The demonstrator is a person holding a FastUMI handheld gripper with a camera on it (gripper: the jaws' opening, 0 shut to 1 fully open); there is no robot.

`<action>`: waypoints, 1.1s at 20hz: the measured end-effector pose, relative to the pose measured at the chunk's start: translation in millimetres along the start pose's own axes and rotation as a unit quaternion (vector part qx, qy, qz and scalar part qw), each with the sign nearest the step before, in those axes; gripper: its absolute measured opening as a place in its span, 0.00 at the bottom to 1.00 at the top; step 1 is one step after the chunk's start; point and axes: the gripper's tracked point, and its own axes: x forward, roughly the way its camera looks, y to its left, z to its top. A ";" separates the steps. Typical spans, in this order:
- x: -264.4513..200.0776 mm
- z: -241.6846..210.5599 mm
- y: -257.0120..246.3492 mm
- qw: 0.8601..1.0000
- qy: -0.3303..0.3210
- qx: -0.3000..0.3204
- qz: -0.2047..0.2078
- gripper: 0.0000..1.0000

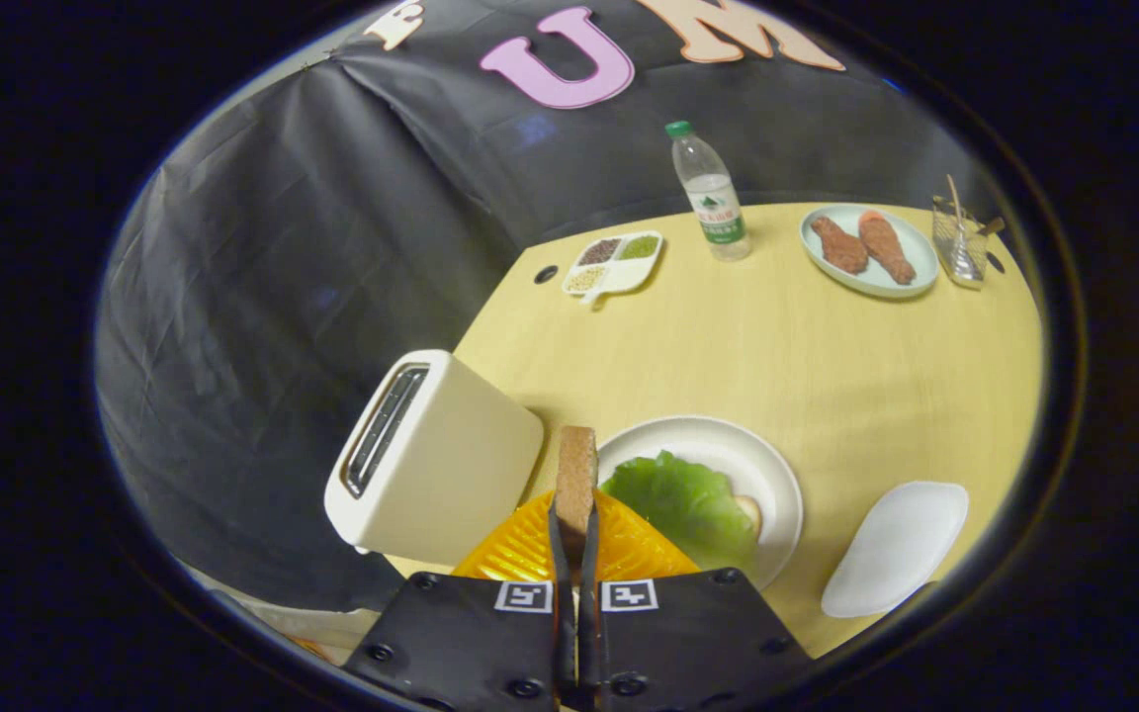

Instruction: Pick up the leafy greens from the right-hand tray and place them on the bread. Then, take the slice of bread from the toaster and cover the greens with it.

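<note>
The pale wooden tabletop (777, 346) carries everything, and the biggest thing on it is the cream-coloured boxy toaster (436, 460), its slot looking empty from here. Just beside it sits the round white plate (772, 475), where the crinkled green lettuce leaf (688, 504) already lies over the lower slice of bread (749, 509), only a pale corner of that slice peeking out. So the greens step looks done. The white oblong tray (896, 544) to the right lies bare. An orange ribbed dish (520, 554) sits just under the fingers. The gripper (576, 534) has its fingers drawn in close, pinching the brown slice of toast (576, 475), held edge-on and upright, off the table, between toaster and plate. I'd judge the toast is out and only the covering remains: carry it over the lettuce, lay it flat, let go
</note>
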 end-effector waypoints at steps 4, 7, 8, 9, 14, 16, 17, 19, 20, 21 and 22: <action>2.3 -5.4 -26.8 1.000 0.007 -0.001 -0.027 0.07; 1.3 -12.4 -36.4 0.999 0.012 -0.005 -0.038 0.21; 0.2 -15.2 -41.8 0.999 0.017 -0.013 -0.048 0.28; -0.2 -22.4 -50.2 0.997 0.023 -0.028 -0.064 0.35; -7.9 -29.2 -71.4 0.993 0.021 -0.063 -0.094 0.76; -14.3 -29.8 -75.7 0.992 0.016 -0.071 -0.100 1.00; -11.3 -28.5 -77.4 0.992 0.014 -0.074 -0.100 1.00; -15.5 -26.9 -76.9 0.992 0.004 -0.080 -0.097 1.00; -17.8 -24.8 -76.1 0.992 -0.001 -0.082 -0.094 1.00; -21.2 -22.5 -75.5 0.992 -0.009 -0.084 -0.091 1.00; -24.8 -19.3 -73.2 0.992 -0.020 -0.085 -0.086 1.00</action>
